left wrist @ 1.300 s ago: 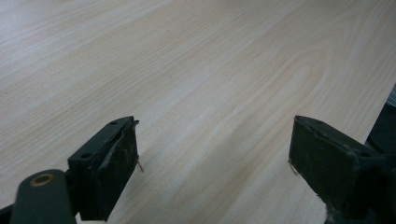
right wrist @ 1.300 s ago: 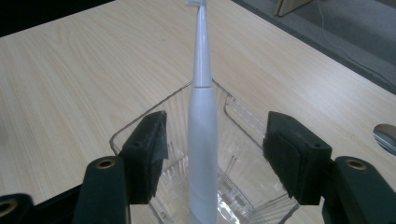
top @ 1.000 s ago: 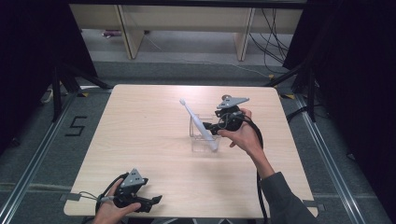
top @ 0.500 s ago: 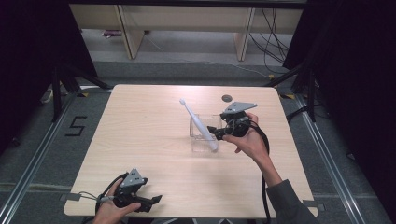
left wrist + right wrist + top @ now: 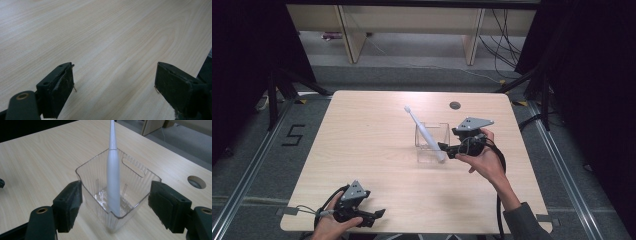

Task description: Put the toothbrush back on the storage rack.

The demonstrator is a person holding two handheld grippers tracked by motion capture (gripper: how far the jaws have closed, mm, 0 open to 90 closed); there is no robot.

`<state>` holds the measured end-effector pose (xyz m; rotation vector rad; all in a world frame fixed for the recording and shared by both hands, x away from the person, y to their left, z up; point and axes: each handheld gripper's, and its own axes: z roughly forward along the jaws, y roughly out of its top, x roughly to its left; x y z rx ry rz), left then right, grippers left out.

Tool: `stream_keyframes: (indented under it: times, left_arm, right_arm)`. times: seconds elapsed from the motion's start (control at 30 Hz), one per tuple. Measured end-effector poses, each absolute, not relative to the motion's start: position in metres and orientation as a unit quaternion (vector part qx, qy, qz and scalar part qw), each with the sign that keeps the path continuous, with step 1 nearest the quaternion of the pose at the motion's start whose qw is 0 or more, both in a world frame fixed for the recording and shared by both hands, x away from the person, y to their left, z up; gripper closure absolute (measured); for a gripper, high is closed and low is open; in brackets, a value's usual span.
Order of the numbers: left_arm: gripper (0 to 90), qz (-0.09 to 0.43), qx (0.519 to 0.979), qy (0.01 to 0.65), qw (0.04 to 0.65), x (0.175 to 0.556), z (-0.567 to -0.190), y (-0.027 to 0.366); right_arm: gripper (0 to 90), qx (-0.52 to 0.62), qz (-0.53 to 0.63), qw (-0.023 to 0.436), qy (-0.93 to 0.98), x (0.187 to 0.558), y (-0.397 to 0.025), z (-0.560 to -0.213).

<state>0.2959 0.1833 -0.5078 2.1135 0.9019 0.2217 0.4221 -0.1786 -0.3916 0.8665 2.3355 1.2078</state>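
Observation:
A white toothbrush [image 5: 422, 131] leans in a clear plastic box [image 5: 441, 128] near the middle of the table, its head up and pointing toward the far left. My right gripper [image 5: 446, 149] sits just right of the box's near corner and is open. In the right gripper view the box [image 5: 93, 167] and the toothbrush handle [image 5: 113, 177] stand between and beyond the spread jaws of my right gripper [image 5: 116, 195], which touch nothing. My left gripper [image 5: 374, 216] rests at the table's near left edge, open and holding nothing. In the left gripper view my left gripper [image 5: 115, 82] has bare wood between its jaws.
A round hole [image 5: 455, 105] is set in the light wooden table [image 5: 362, 145] behind the box, and shows as a hole [image 5: 196, 182] at the right of the right gripper view. Dark curtains and shelving legs stand beyond the far edge. Cables trail from both grippers.
My right gripper has drawn back toward the near side and slightly to the right, away from the box. The toothbrush stays leaning in the box. The left gripper has not moved.

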Motion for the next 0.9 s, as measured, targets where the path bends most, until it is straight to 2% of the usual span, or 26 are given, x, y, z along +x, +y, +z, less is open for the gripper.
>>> stream_keyframes:
  times: [0.9]
  left_arm:
    - [14.9, 0.089, 0.839, 0.354, 0.404, 0.296, -0.507, 0.184]
  right_arm:
    - [25.3, 0.311, 0.428, 0.176, 0.830, 0.399, -0.191, -0.402]
